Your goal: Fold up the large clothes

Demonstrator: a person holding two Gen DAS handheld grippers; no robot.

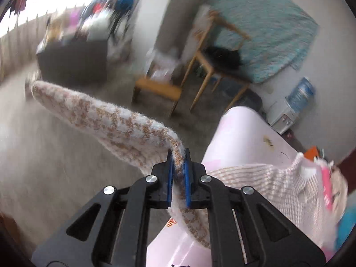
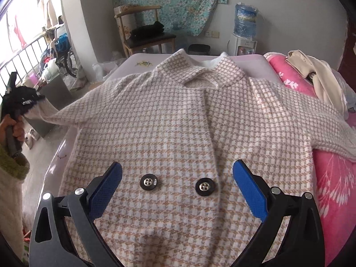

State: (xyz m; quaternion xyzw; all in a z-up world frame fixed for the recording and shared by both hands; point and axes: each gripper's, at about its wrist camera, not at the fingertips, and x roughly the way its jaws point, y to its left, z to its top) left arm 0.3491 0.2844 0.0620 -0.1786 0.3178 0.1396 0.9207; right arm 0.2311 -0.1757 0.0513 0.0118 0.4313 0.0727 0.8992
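One houndstooth knit jacket [image 2: 178, 122] is spread front-up on the pale sheet of the bed [image 2: 138, 57], its two black buttons [image 2: 148, 183] lying between the spread, empty fingers of the right gripper [image 2: 178, 191], while one sleeve [image 1: 106, 120] is held out past the bed edge, pinched in the clenched left gripper [image 1: 178, 166]. The knit is judged soft, fairly thick and limp, not slippery, so it should drape and sag from any single hold; cuffs, shoulder seams and hem corners are judged the best places to grasp.
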